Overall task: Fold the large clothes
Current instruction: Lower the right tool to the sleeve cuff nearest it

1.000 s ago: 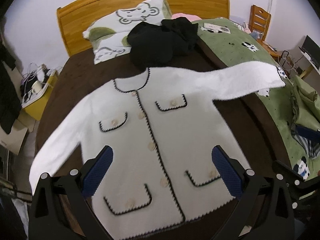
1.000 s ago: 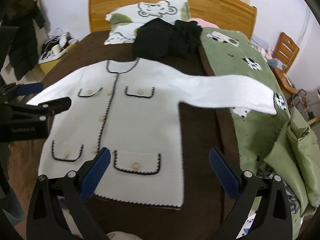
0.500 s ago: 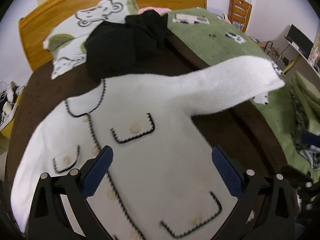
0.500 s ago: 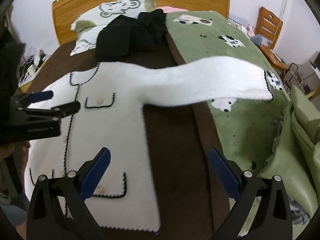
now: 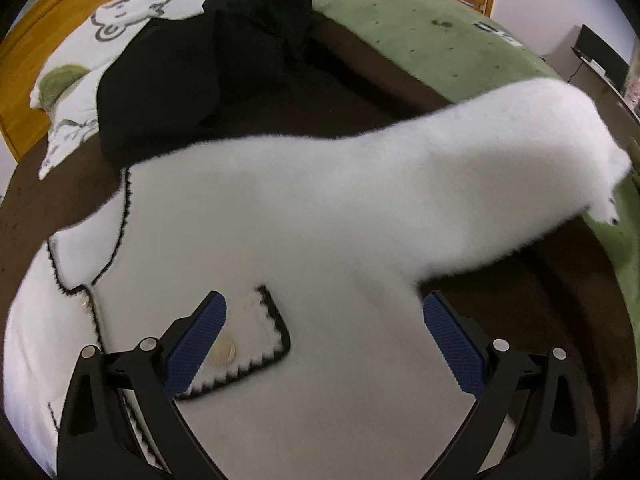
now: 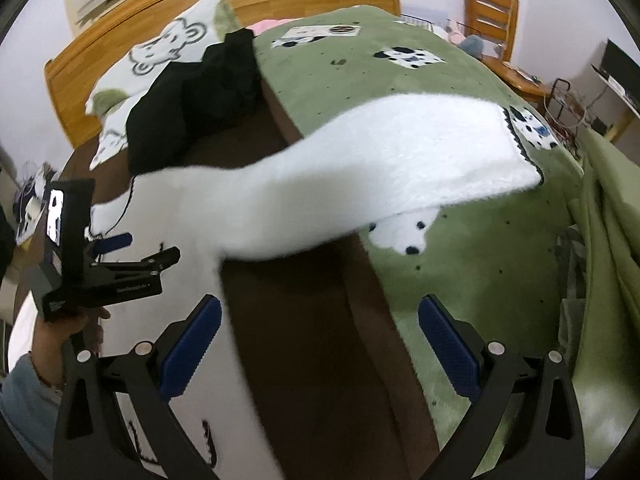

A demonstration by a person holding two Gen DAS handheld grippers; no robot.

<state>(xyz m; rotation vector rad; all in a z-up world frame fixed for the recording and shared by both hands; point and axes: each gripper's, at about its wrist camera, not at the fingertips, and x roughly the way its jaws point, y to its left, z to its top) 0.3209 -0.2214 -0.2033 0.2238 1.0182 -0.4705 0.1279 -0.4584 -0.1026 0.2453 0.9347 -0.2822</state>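
Observation:
A white fluffy cardigan with black trim (image 5: 320, 240) lies face up on the brown bed sheet (image 5: 360, 92). Its right sleeve (image 6: 400, 160) stretches out over the green blanket (image 6: 460, 240). My left gripper (image 5: 322, 332) is open and empty, low over the cardigan's chest beside a trimmed pocket (image 5: 256, 340). It also shows in the right wrist view (image 6: 132, 248). My right gripper (image 6: 318, 340) is open and empty, over the brown sheet just below the sleeve's underarm.
A black garment pile (image 5: 208, 60) and a bear-print pillow (image 5: 132, 20) lie at the wooden headboard (image 6: 240, 12). A wooden chair (image 6: 490, 12) and a desk stand at the right. Folded green bedding (image 6: 608, 240) lies at the bed's right edge.
Both grippers have moved forward and down toward the cardigan's right side. The left now hovers close over the chest, the right over the sheet under the sleeve. Both stay open.

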